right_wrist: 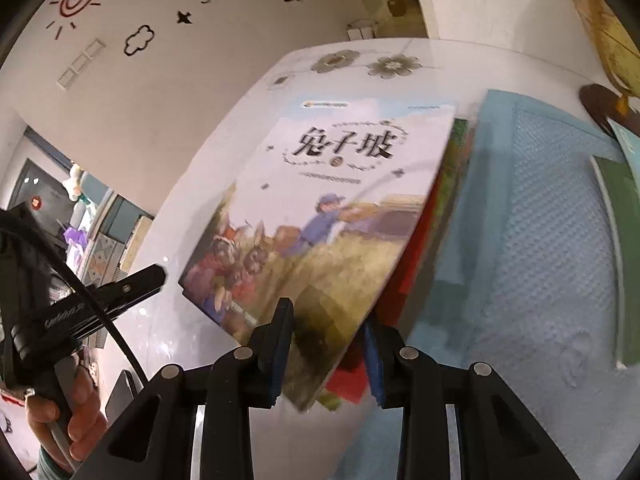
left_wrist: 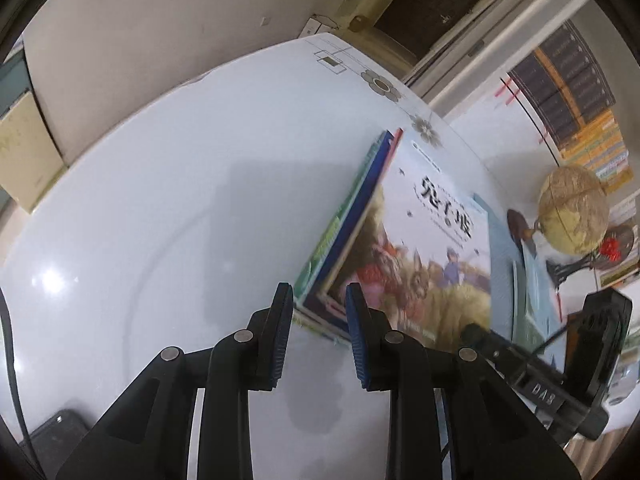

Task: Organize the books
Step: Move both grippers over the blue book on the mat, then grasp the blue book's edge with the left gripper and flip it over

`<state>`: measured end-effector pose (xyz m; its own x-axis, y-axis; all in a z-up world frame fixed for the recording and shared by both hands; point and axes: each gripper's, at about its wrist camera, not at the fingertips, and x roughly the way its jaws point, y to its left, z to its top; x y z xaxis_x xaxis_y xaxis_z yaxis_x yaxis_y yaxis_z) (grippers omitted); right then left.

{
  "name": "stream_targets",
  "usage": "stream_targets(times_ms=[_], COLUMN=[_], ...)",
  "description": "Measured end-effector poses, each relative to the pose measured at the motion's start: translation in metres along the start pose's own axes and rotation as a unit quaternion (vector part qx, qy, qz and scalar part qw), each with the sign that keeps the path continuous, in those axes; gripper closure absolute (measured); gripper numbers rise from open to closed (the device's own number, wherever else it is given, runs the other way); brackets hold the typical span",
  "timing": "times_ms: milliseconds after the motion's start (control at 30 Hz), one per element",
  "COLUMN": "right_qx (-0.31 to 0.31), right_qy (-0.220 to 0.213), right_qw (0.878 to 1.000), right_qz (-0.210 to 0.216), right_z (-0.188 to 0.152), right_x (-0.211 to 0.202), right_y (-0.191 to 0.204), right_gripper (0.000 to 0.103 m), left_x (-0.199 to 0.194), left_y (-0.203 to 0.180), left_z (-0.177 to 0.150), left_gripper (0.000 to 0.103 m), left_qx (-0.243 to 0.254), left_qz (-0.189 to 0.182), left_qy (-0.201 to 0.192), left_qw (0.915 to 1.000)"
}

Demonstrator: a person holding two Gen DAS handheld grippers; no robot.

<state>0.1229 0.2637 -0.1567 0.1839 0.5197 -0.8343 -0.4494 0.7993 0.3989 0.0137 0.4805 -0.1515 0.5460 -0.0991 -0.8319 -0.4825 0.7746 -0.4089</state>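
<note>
1. Left wrist view, far left: I see a dark flat device [left_wrist: 60,436] lying on the white tabletop [left_wrist: 160,220] at the lower edge, with a black cable beside it.
2. My left gripper [left_wrist: 316,336] points down at the tabletop. Its jaws stand apart with bare tabletop between them; they grasp nothing. The right-hand pad sits just at the near corner of the book stack [left_wrist: 360,248], and I cannot tell whether it touches.
3. The stack lies flat on the tabletop, right of centre. The top book [left_wrist: 432,240] has a pale cover with black Chinese title characters and a picture of rabbits in a field. Blue, green and red edges of the lower books show along its left side.
4. Right of the stack: a light blue mat [left_wrist: 504,248], then a globe [left_wrist: 572,208] on a dark stand, well apart from the books.
5. Right wrist view, far left: a hand [right_wrist: 68,412] grips the handle of the other gripper.
6. My right gripper [right_wrist: 328,344] has its jaws clenched on the near edge of the stack [right_wrist: 400,280], the top book [right_wrist: 320,220] and red-covered ones beneath caught between the pads. The stack looks tilted up from the tabletop [right_wrist: 200,208] on this side.
7. Far right: the blue mat [right_wrist: 540,220], with a green book edge [right_wrist: 624,240] on it.
</note>
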Motion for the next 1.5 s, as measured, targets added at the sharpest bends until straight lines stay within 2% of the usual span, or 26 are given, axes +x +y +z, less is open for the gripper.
stream_targets(times_ms=[100,233,467,667,833,933,1033,1233,1367,1500], right_qx=[0.022,0.050,0.083,0.171,0.246,0.273,0.277,0.321,0.336,0.349], right_qy=[-0.008,-0.030,-0.077,-0.114,-0.154,-0.164,-0.176,-0.188,-0.194,-0.180], right_qw=[1.000,0.998,0.992,0.975,0.951,0.941,0.935,0.918,0.909,0.907], right_qz=[-0.004,-0.013,-0.058,-0.086,-0.106,-0.118,-0.138,-0.135,-0.152,-0.155], right_z=[-0.017,-0.047,-0.108,-0.190,-0.272,-0.314,-0.338,-0.360,-0.359,-0.338], right_x=[-0.023,-0.063,-0.153,-0.237,-0.315,-0.351,-0.375,-0.396,-0.394,-0.382], right_y=[-0.015,-0.042,-0.099,-0.171,-0.222,-0.243,-0.259,-0.302,-0.335,-0.373], right_gripper=[0.071,0.051,0.048,0.047,0.047,0.047,0.046,0.046,0.046,0.046], left_x=[-0.012,-0.016,-0.010,-0.007,-0.016,-0.022,-0.024,-0.028,-0.002,0.040], left_y=[-0.020,-0.056,-0.134,-0.228,-0.298,-0.330,-0.359,-0.404,-0.439,-0.472], left_z=[-0.014,-0.040,-0.111,-0.181,-0.247,-0.289,-0.324,-0.345,-0.345,-0.340], left_gripper=[0.079,0.079,0.078,0.078,0.078,0.078,0.076,0.076,0.076,0.076], left_qx=[0.025,0.072,0.149,0.211,0.260,0.282,0.302,0.348,0.370,0.374], left_qz=[-0.009,-0.023,-0.054,-0.100,-0.132,-0.149,-0.157,-0.172,-0.173,-0.162], left_qy=[-0.003,0.012,0.057,0.097,0.119,0.133,0.142,0.126,0.124,0.142], left_qw=[0.9996,0.9970,0.9857,0.9676,0.9491,0.9386,0.9294,0.9130,0.9044,0.9023])
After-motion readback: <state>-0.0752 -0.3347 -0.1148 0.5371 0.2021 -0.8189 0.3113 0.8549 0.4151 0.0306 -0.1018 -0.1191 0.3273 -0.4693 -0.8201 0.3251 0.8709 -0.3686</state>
